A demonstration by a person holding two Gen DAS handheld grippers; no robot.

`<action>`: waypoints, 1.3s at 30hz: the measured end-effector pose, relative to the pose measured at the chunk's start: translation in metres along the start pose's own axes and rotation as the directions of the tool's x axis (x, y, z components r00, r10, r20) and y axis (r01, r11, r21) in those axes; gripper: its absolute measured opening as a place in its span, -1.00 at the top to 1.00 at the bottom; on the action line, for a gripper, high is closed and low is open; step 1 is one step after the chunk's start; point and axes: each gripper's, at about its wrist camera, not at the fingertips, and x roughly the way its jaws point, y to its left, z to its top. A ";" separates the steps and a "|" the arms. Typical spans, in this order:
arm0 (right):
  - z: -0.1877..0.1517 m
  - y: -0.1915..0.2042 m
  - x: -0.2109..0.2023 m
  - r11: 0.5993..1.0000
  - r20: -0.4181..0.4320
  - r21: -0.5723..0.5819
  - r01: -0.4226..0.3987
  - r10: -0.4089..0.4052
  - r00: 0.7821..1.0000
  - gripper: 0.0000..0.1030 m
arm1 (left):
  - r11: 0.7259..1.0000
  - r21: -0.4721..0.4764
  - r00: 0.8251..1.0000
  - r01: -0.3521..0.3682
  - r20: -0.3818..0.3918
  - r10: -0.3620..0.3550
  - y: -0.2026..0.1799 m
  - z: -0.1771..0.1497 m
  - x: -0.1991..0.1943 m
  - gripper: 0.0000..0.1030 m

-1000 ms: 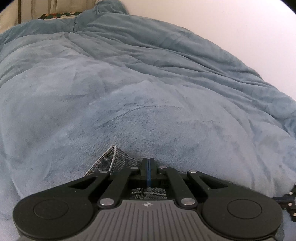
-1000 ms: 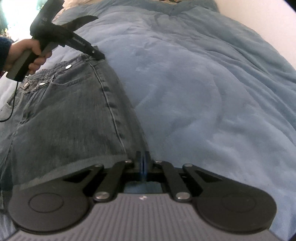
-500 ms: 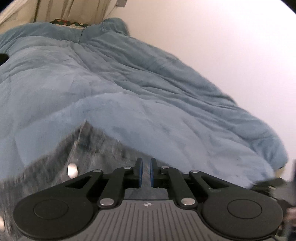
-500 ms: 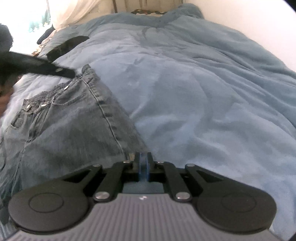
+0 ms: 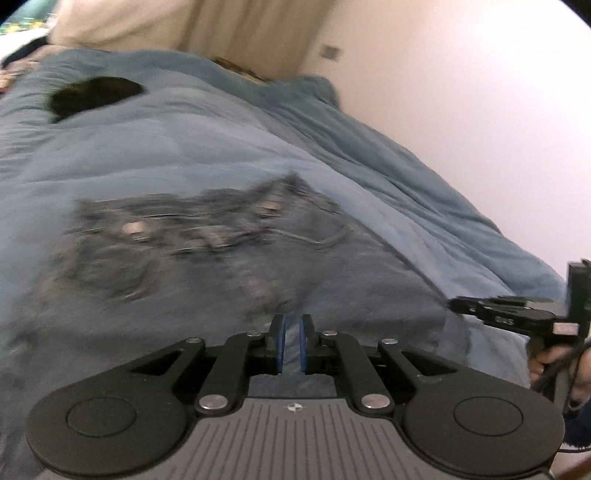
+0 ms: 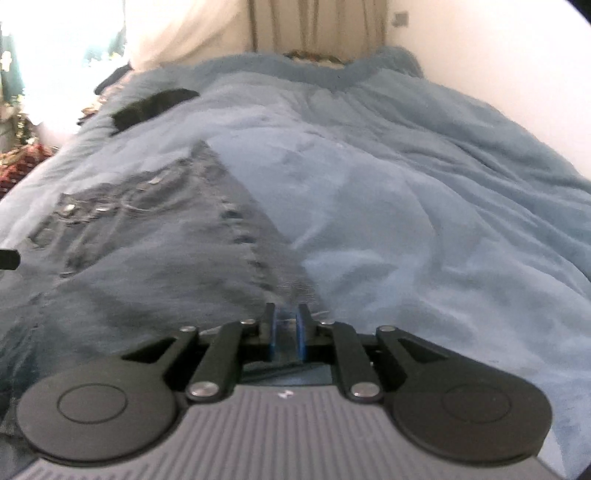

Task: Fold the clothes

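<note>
While the jeans (image 6: pixel 155 251) lay spread flat on the blue blanket (image 6: pixel 424 206), both grippers were low over the end of them nearest the cameras. The jeans were dark grey-blue, with small metal buttons near the waist, and the waist end pointed toward the far end of the bed. In the left wrist view they looked smeared and blurry.

The left gripper (image 5: pixel 291 347) had its two blue pads a little way apart. Only a thin gap showed between them, and nothing was pinched there. It had let go, and the jeans lay just past its tips.

The right gripper (image 6: pixel 287 338) was opening. Its blue pads stood apart with a small gap, right at the side seam of the jeans, where the cloth met the blanket. A bit of cloth edge seemed to lie between the pads, but they were not pressing on it.

In the left wrist view the right gripper (image 5: pixel 517 314) also showed at the right edge, with a hand (image 5: pixel 554 365) wrapped around its handle.

A black thing (image 6: pixel 151 107) lay on the blanket far up the bed, well apart from the jeans. A pale wall (image 5: pixel 461 110) ran along one side of the bed, and curtains (image 6: pixel 325 26) hung behind it.
</note>
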 end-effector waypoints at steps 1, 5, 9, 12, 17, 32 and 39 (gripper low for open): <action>-0.002 0.005 -0.004 1.000 0.016 -0.014 -0.005 0.006 1.000 0.77 | 1.000 -0.010 1.000 -0.022 0.021 0.022 0.006 -0.005 -0.011 0.89; -0.014 0.027 -0.027 0.998 0.088 -0.060 -0.030 0.035 0.995 0.69 | 0.995 -0.056 0.990 -0.086 0.106 0.091 0.024 -0.032 -0.061 0.89; -0.032 0.049 -0.060 0.994 0.151 -0.089 -0.067 0.080 0.985 0.56 | 0.985 -0.109 0.978 -0.135 0.147 0.150 0.034 -0.059 -0.099 0.89; -0.045 0.066 -0.080 0.989 0.157 -0.114 -0.090 0.107 0.982 0.55 | 0.974 -0.188 0.975 -0.127 0.158 0.157 0.038 -0.078 -0.126 0.87; -0.066 0.092 -0.112 0.979 0.159 -0.138 -0.150 0.171 0.972 0.51 | 0.968 -0.210 0.969 -0.138 0.176 0.176 0.038 -0.095 -0.156 0.59; -0.097 0.129 -0.126 0.944 0.114 -0.254 -0.211 0.246 0.963 0.45 | 0.737 -0.668 0.956 -0.107 0.134 0.261 0.137 -0.141 -0.123 0.19; -0.095 0.126 -0.105 0.948 0.092 -0.212 -0.238 0.261 0.961 0.45 | 0.673 -0.723 0.951 -0.156 0.074 0.299 0.151 -0.134 -0.104 0.12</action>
